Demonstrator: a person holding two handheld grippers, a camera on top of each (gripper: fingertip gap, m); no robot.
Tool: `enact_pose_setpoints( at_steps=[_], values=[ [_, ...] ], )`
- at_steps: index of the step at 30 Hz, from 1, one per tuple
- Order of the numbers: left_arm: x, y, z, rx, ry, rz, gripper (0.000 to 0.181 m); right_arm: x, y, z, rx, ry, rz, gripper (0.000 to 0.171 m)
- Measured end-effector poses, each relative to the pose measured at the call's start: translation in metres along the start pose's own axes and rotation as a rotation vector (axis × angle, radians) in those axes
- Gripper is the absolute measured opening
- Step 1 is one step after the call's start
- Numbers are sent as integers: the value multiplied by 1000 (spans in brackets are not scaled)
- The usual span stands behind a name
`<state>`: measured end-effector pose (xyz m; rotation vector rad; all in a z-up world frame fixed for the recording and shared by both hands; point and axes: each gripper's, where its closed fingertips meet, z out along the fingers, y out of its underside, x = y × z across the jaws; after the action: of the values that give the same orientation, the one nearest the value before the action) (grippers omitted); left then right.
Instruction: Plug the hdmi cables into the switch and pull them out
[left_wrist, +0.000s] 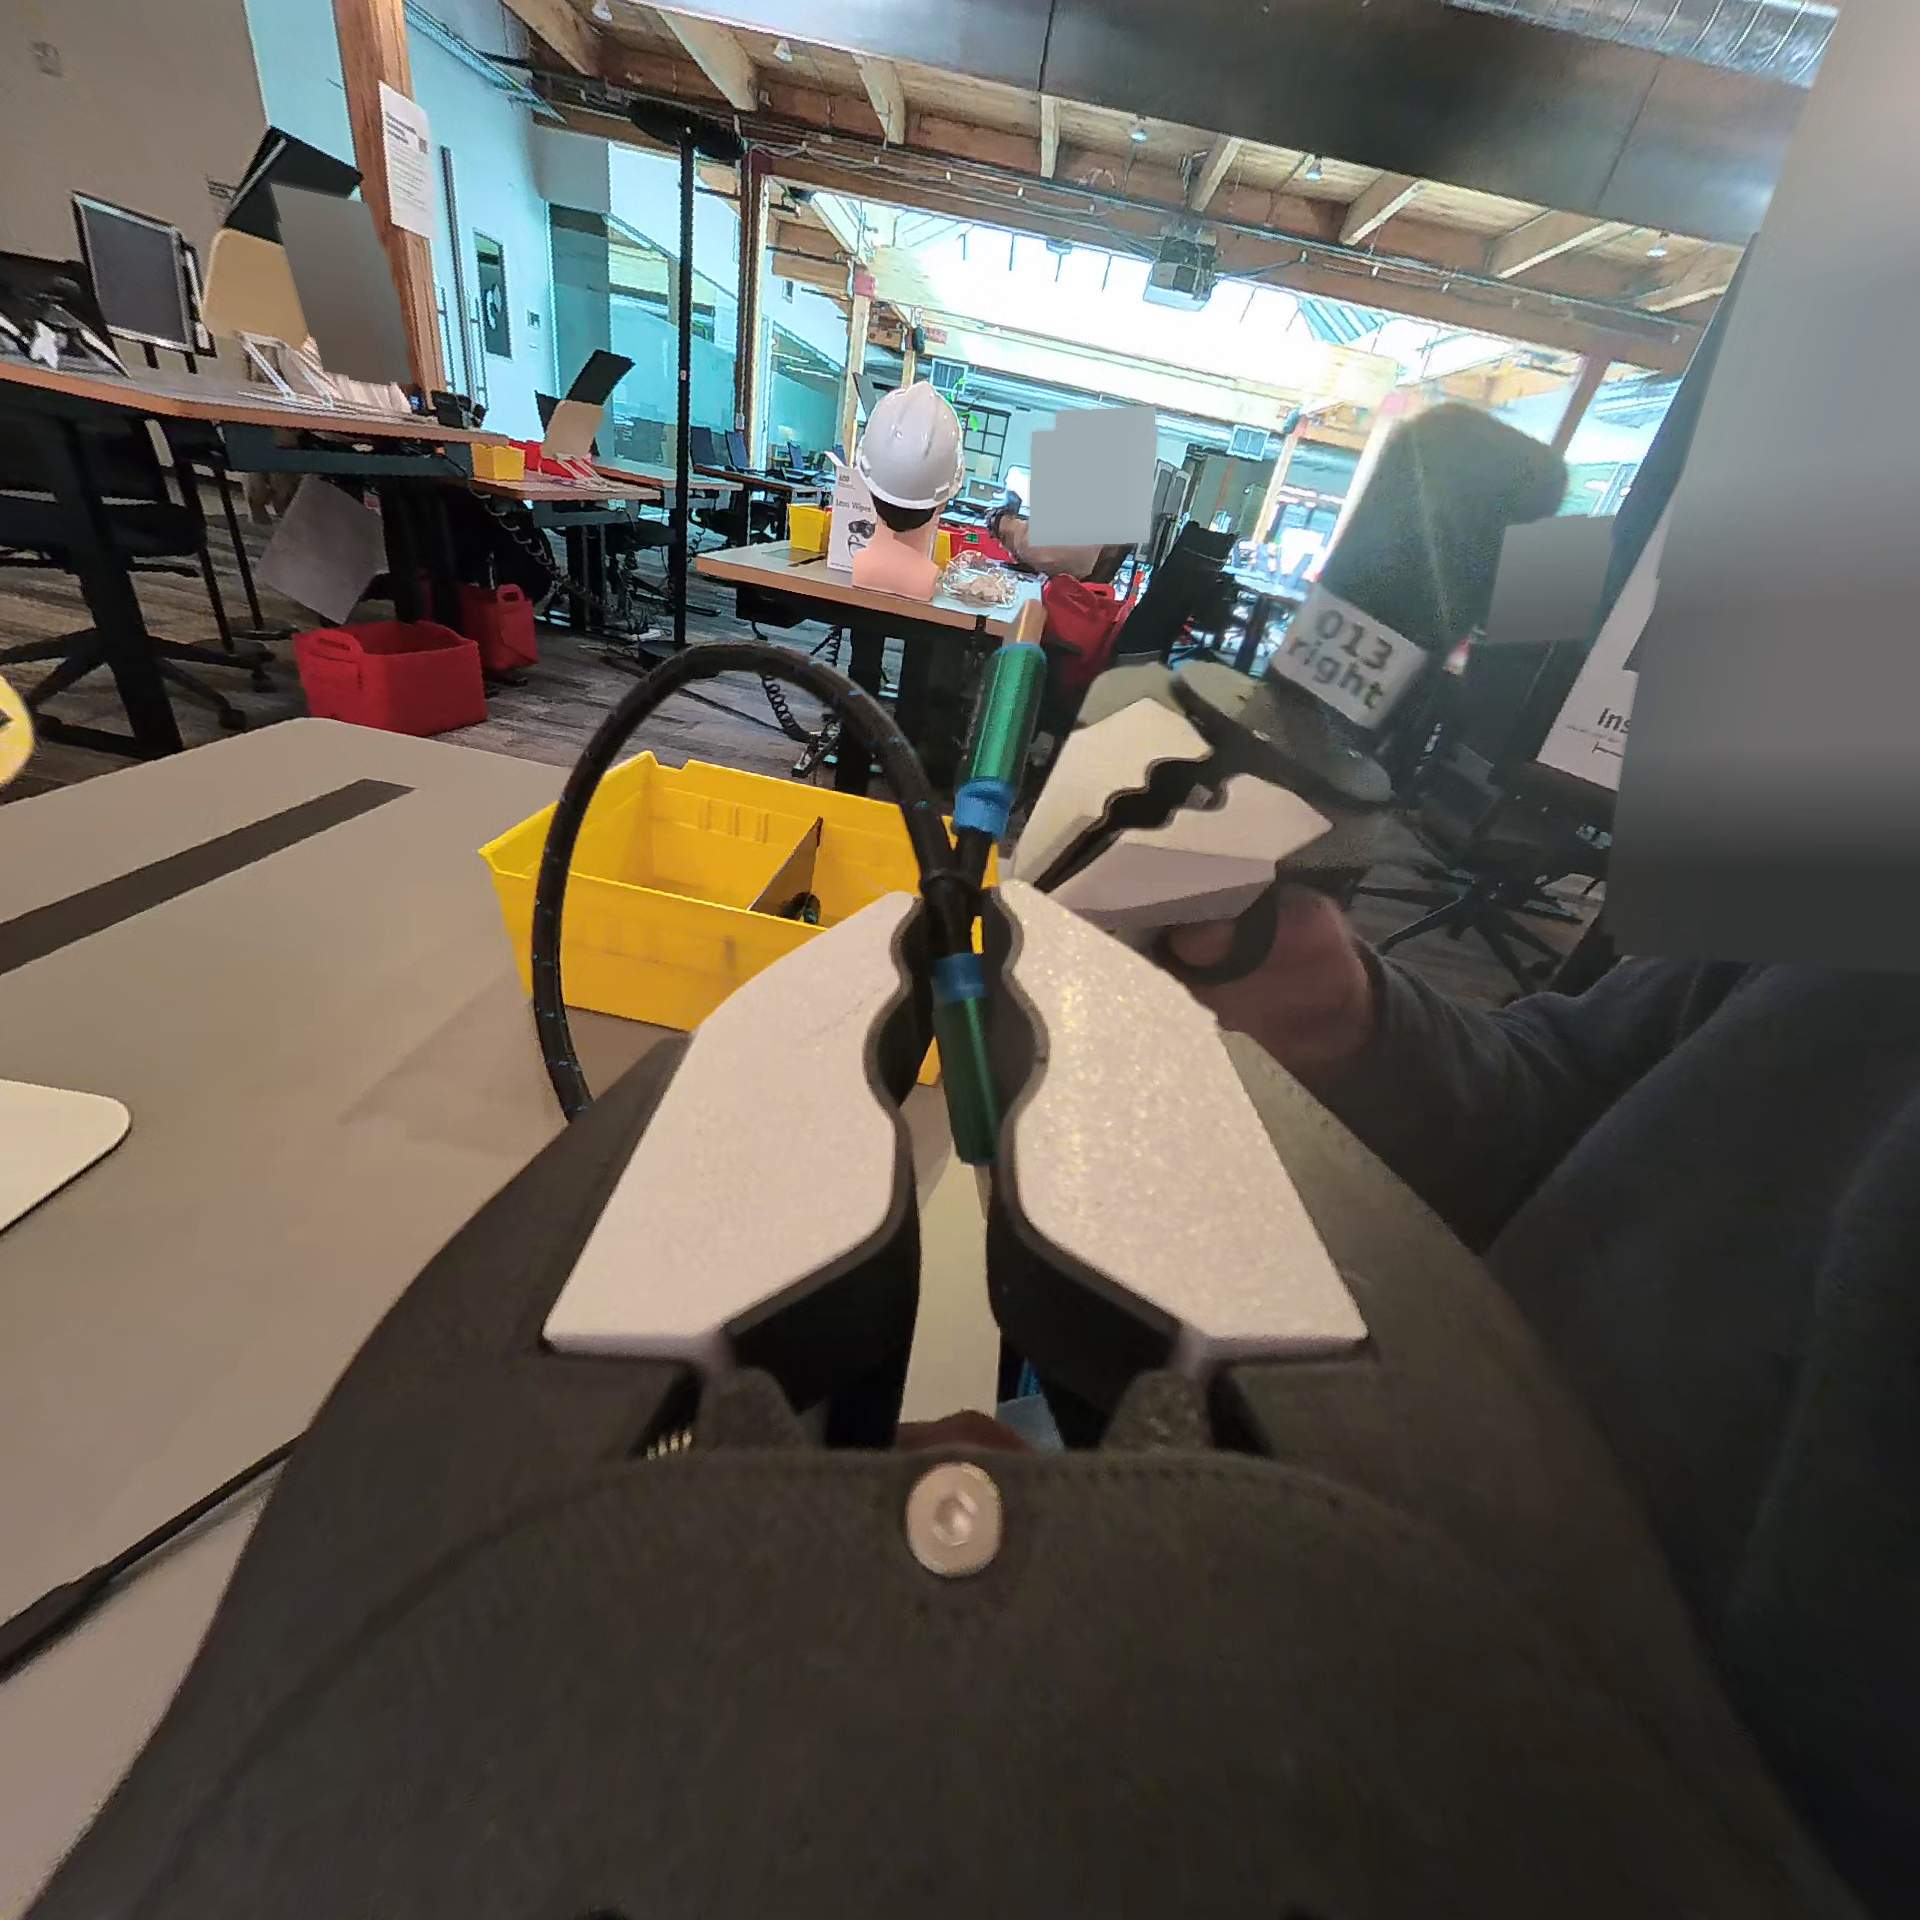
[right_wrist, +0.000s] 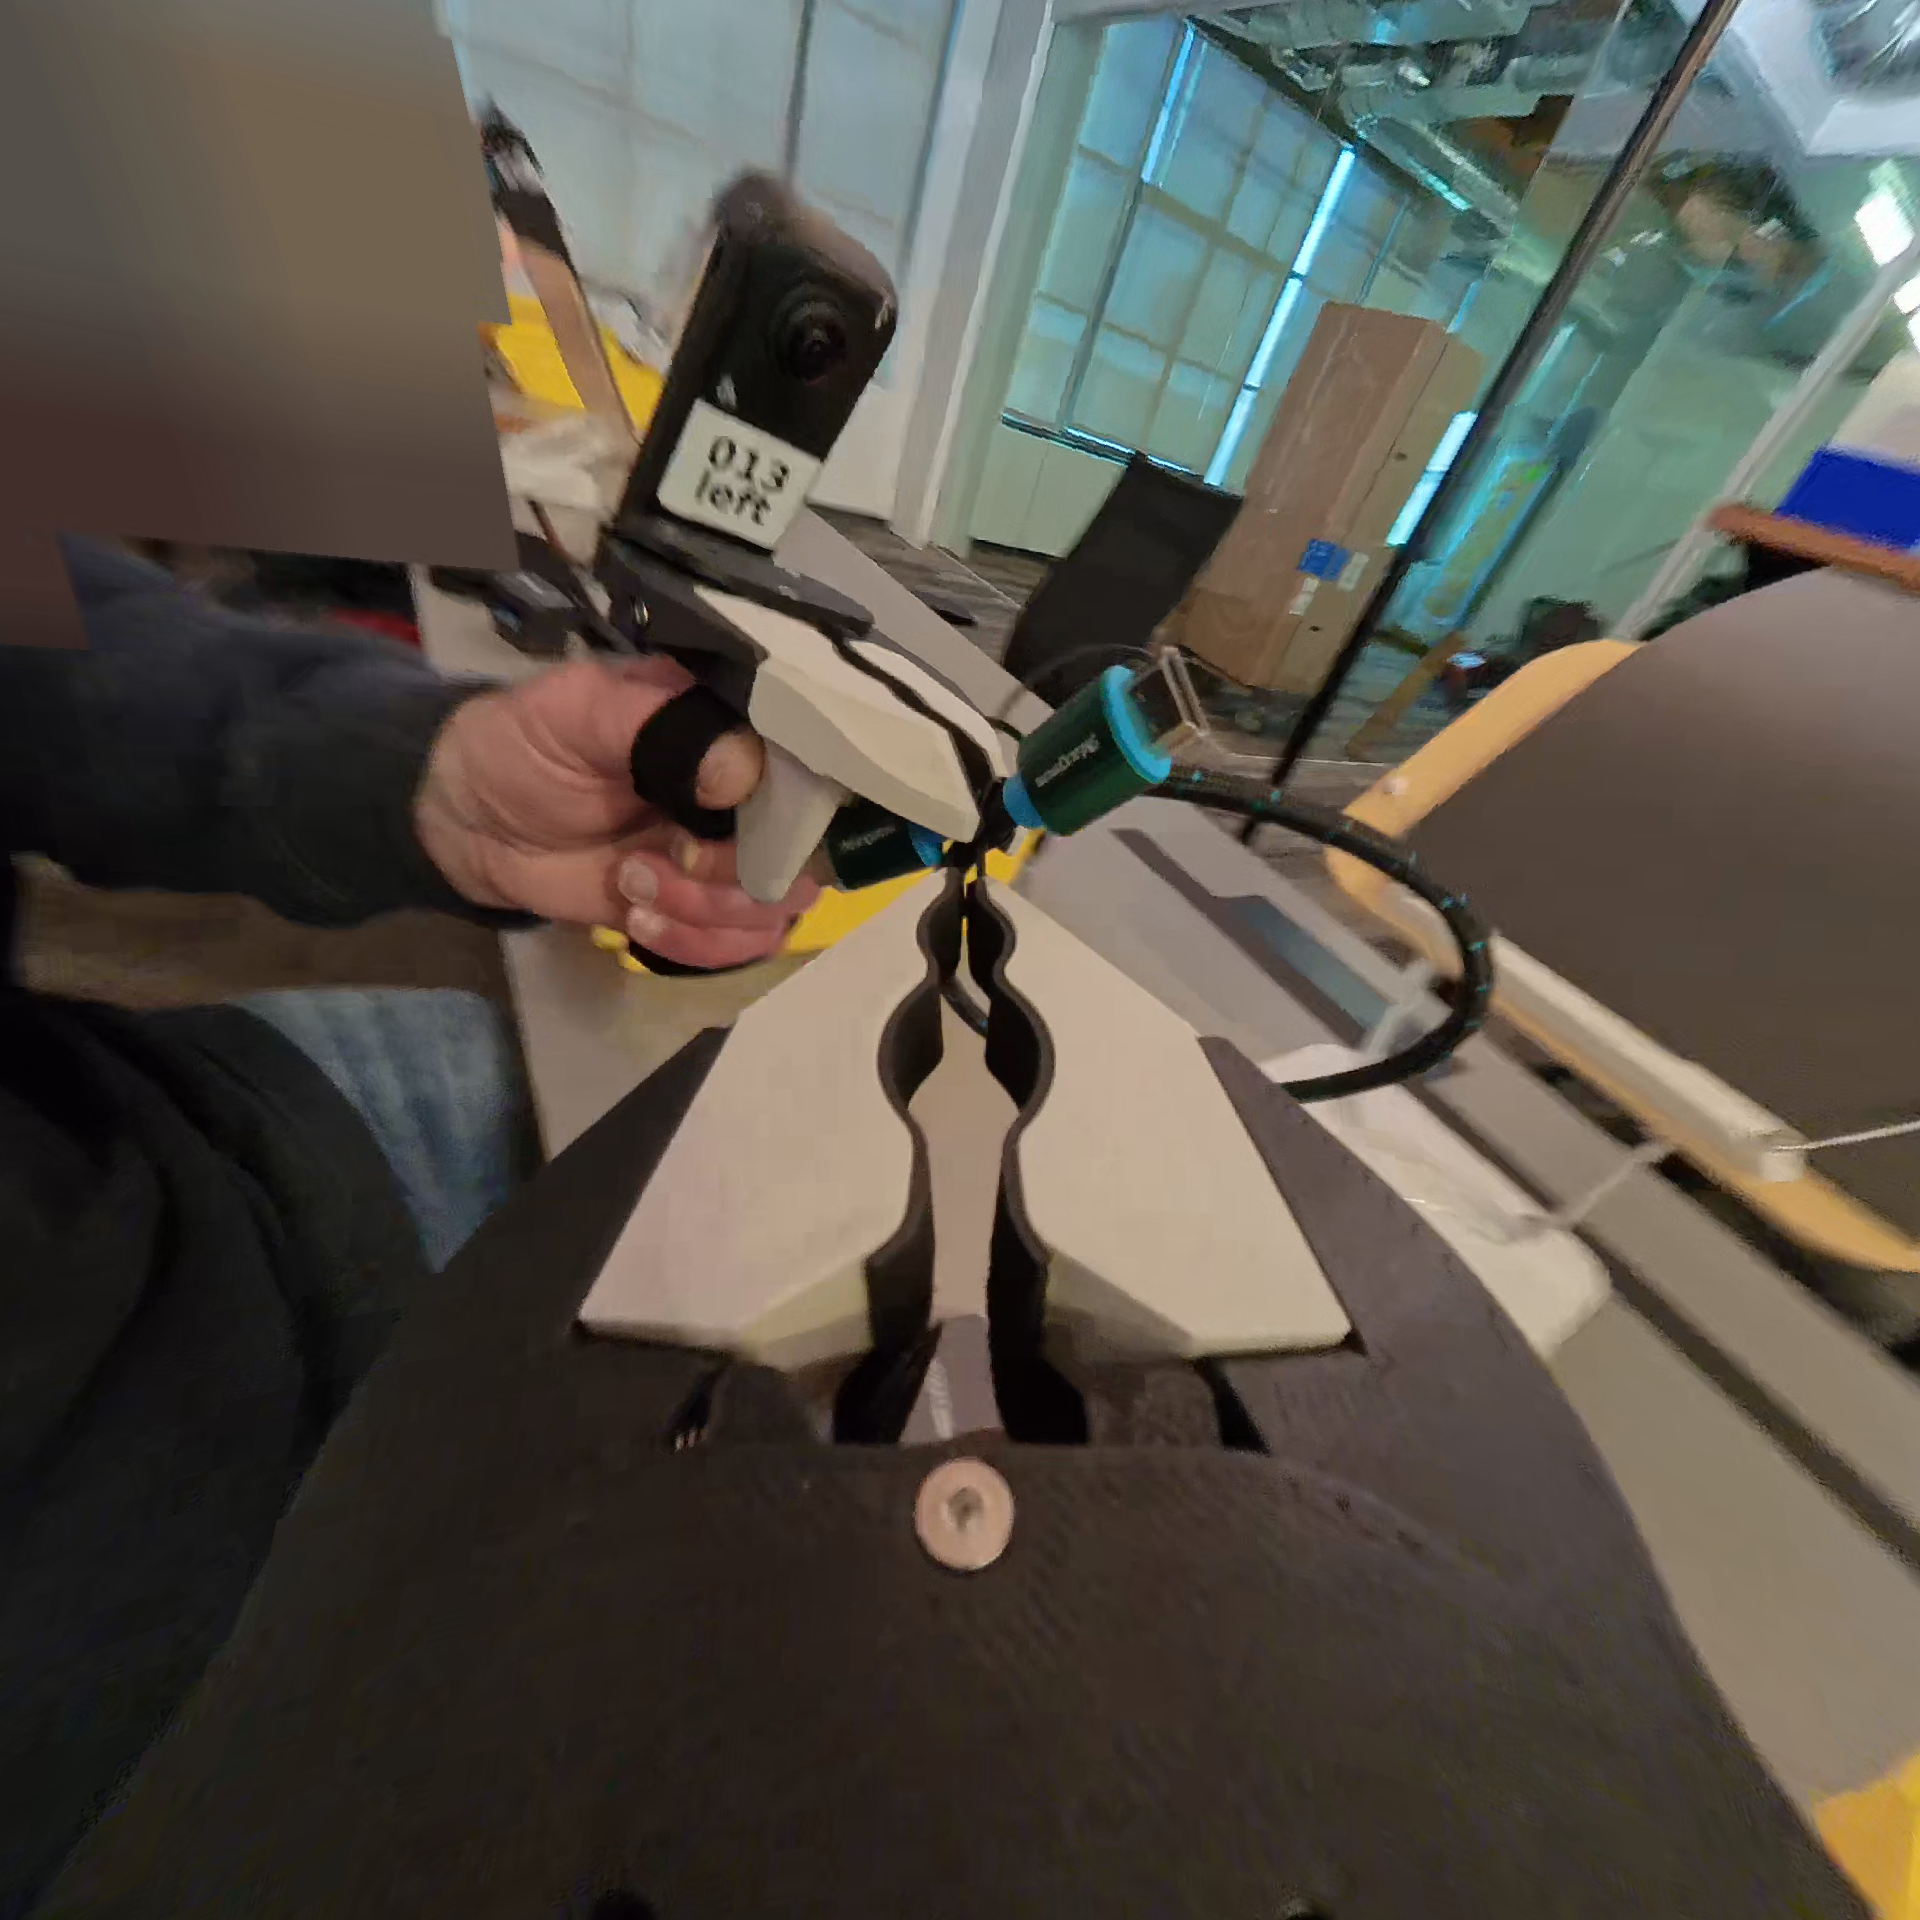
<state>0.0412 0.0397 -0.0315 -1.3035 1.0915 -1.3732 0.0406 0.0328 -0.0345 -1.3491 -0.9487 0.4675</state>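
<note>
Desk (left_wrist: 260, 935): one, grey top with a dark strip running along it; carries the items below.

Yellow bin (left_wrist: 675, 894): one, open-topped, standing at the far edge of the desk, with a slanted divider inside; the cable loop and the left tool's tips partly block the view of it.

White flat object (left_wrist: 52, 1143): one, rounded corner only, at the left edge of the desk in the left wrist view.

HDMI cable (left_wrist: 561, 914): one, black braided, held above the desk in a single loop, with two green plugs banded in blue. One plug (left_wrist: 966, 1070) lies between the left tool's fingers; the other plug (left_wrist: 1003, 717) sticks up past their tips, metal end free.

Left tool (left_wrist: 951, 914): one, white fingers drawn together and clamped on the cable just where its two ends cross.

Right tool (right_wrist: 961, 894): one, fingers nearly together, tips just beside the crossing cable ends; whether they pinch the cable cannot be told. In the left wrist view it stands right beside the upper plug.

Hands: two, one on each tool handle; the left hand (right_wrist: 582, 790) wears a dark sleeve.

No switch in view.
</note>
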Motion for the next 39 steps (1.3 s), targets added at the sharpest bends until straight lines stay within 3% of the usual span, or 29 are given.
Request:
enact_pose_setpoints(
  at_steps=[3,6,12,20,39],
  values=[
    [1,0,0,8,20,-40,8,-2,4,2,-103,101,-270,0],
    [0,1,0,13,29,-64,8,-2,4,2,-125,145,-404,0],
    [5,0,1,-4,17,1,8,3,-7,-5,9,66,-154,4],
    [2,2,2,-11,3,-2,8,0,0,1,-70,116,-273,0],
    [2,5,3,-32,-15,10,8,4,5,2,-125,163,-313,0]
  ],
)
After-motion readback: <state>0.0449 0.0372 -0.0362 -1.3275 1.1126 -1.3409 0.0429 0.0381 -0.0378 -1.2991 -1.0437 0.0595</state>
